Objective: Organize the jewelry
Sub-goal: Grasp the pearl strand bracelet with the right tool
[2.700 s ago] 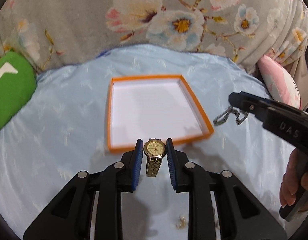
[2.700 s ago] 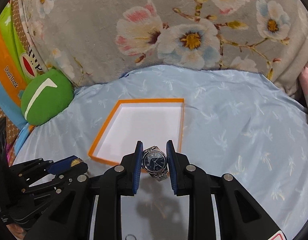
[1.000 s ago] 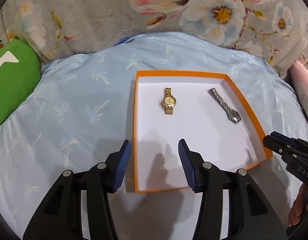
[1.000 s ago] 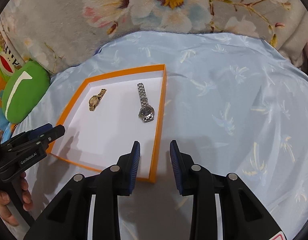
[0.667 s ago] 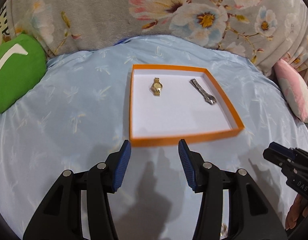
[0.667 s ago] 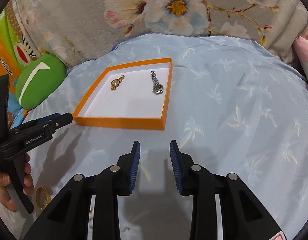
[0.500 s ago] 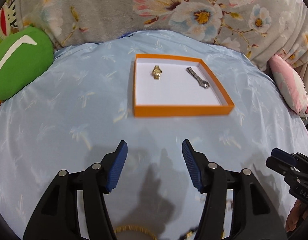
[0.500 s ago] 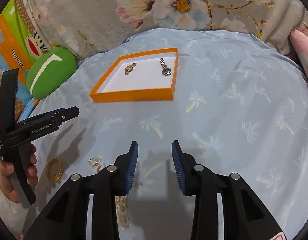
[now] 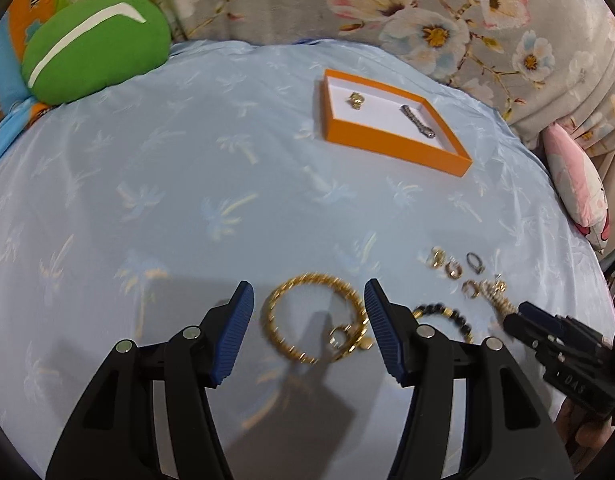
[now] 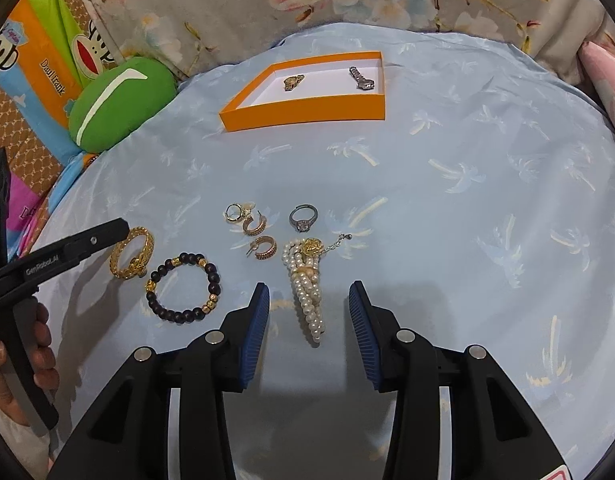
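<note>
An orange box [image 9: 391,142] [image 10: 303,110] lies far back on the blue sheet, with a gold watch [image 9: 356,101] and a silver watch [image 9: 417,121] inside. My left gripper [image 9: 308,292] is open, low over a gold chain bracelet [image 9: 269,316] that lies between its fingers' lines, untouched. My right gripper [image 10: 308,288] is open over a pearl bracelet [image 10: 309,308] with a gold rose clasp. Between the two lie a black bead bracelet [image 10: 179,314], two hoop earrings [image 10: 254,226], a silver ring [image 10: 303,219] and a small gold ring [image 10: 233,212].
A green cushion [image 9: 95,44] and a cartoon-print bag [image 10: 39,68] sit at the back left. A floral blanket [image 9: 427,8] rises behind the box. A pink pillow [image 9: 575,184] is at the right edge. A hand [image 10: 39,344] grips the left tool's handle.
Both grippers have let the watches go in the box and drawn back from it to the loose jewelry near me. The box now looks far off, and both jaws stand wider.
</note>
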A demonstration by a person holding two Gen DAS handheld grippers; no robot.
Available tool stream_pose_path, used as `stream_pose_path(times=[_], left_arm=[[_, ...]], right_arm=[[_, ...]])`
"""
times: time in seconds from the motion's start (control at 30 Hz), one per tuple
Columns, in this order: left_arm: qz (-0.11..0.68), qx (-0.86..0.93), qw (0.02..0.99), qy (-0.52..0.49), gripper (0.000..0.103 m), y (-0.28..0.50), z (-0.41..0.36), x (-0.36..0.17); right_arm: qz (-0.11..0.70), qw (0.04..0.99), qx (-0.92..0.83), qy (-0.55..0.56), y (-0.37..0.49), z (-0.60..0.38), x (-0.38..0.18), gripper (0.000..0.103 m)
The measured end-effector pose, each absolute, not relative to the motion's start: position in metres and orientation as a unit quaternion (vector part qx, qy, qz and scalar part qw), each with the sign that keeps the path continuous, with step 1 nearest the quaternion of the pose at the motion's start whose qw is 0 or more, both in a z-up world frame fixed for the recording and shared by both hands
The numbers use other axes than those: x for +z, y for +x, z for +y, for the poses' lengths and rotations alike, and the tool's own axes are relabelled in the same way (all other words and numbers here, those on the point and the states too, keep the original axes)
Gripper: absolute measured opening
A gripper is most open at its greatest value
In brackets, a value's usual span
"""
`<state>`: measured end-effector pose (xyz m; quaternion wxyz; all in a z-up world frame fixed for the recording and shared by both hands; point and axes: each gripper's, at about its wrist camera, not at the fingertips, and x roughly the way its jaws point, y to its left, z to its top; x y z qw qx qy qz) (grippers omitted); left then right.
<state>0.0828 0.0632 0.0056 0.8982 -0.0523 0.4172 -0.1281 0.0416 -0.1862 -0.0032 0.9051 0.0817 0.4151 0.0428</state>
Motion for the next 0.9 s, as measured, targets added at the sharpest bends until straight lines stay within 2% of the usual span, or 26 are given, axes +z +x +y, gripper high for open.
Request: stream_pose_path(times=[0.2,0.3,0.33,0.43,0.6,0.8,0.9], left_arm=[[0.417,-0.129,0.899,-0.039,0.056,0.07,0.063,-0.004],[0.413,-0.135,0.9,-0.029,0.056,0.066,0.057,-0.004],[0.413,-0.137,0.9,-0.029,0.056,0.066,0.056,-0.005],[0.416,-0.141,0.898,-0.029,0.058,0.067,0.051,-0.007],[0.414,-0.139,0.9,-0.015,0.066,0.067,0.042,-0.008],[0.414,-0.123,0.902,-0.008,0.065,0.075,0.034,-0.008],[0.413,-0.122,0.902,-0.007,0.059,0.076,0.034,-0.008]], right_arm=[[0.413,0.908,0.032,0.064,0.043,-0.18,-0.007,0.039],[0.412,0.909,0.026,0.051,0.043,-0.175,-0.007,0.031],[0.413,0.909,0.027,0.049,0.043,-0.174,-0.007,0.024],[0.414,0.909,0.022,0.05,0.044,-0.175,-0.007,0.013],[0.414,0.908,0.023,0.058,0.044,-0.178,-0.008,0.012],[0.413,0.908,0.024,0.059,0.045,-0.178,-0.007,0.012],[0.414,0.908,0.024,0.06,0.045,-0.179,-0.008,0.012]])
